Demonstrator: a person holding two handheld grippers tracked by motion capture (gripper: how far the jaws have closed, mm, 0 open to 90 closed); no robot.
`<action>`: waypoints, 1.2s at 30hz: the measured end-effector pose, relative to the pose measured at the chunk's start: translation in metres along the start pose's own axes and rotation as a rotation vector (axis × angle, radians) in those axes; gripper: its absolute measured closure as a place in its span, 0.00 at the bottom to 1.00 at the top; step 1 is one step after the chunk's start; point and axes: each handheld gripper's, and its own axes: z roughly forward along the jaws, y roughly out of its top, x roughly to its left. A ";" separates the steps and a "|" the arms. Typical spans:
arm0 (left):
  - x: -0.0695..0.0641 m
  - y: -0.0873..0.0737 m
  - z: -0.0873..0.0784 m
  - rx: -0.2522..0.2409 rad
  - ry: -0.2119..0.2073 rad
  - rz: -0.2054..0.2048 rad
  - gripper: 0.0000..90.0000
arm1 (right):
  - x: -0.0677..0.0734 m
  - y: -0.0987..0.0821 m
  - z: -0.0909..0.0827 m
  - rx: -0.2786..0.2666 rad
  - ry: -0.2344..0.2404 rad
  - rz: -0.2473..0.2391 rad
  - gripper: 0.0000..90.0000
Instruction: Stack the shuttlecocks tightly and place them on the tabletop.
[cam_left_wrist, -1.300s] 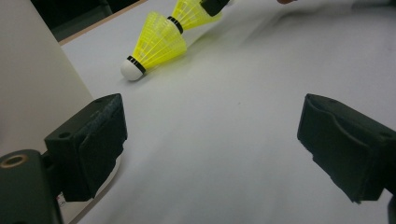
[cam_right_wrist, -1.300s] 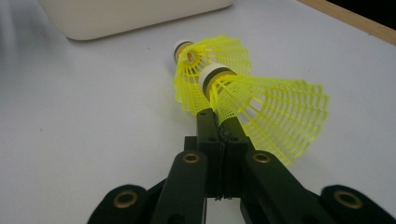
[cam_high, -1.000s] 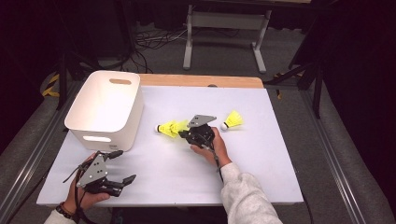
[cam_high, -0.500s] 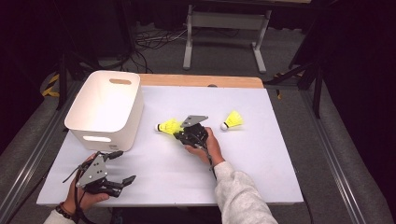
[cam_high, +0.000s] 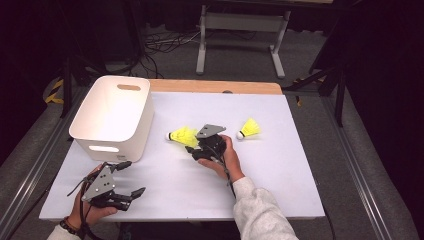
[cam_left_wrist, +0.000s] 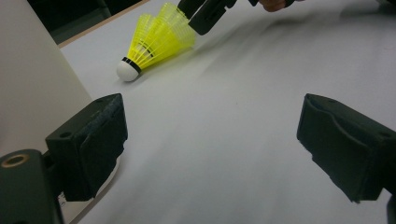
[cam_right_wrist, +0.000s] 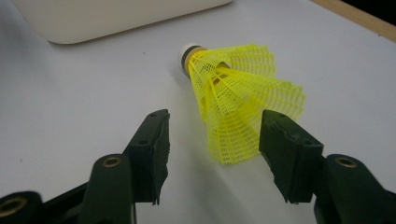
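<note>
A yellow shuttlecock (cam_high: 181, 135) lies on its side on the white table (cam_high: 280, 170), cork toward the white bin (cam_high: 114, 116). My right gripper (cam_high: 192, 150) sits just right of it. In the right gripper view its jaws have just been opening and now stand open (cam_right_wrist: 212, 154), with the end of the shuttlecock's skirt (cam_right_wrist: 238, 93) lying loose between them. A second yellow shuttlecock (cam_high: 249, 128) lies further right. My left gripper (cam_high: 131, 178) rests near the table's front left, open and holding nothing (cam_left_wrist: 210, 140), looking toward the first shuttlecock (cam_left_wrist: 156, 37).
The bin stands at the table's left; its wall (cam_left_wrist: 32, 84) is close beside my left gripper's jaw and its base (cam_right_wrist: 116, 14) lies beyond the shuttlecock. A wooden strip (cam_high: 215, 86) edges the table's far side. Cables lie on the floor behind.
The right gripper has edged a little left toward the shuttlecock and its jaws have spread apart. Both shuttlecocks and the left gripper have stayed where they were.
</note>
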 end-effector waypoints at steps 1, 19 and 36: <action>0.000 0.000 0.000 0.001 0.001 0.000 0.11 | 0.001 0.001 -0.003 -0.003 -0.008 -0.010 0.48; -0.001 0.000 0.002 0.012 0.008 0.011 0.11 | 0.013 -0.004 -0.056 -0.104 -0.097 -0.173 0.35; 0.000 0.000 0.002 0.014 0.010 0.008 0.11 | 0.012 -0.014 -0.113 -0.174 -0.227 -0.223 0.27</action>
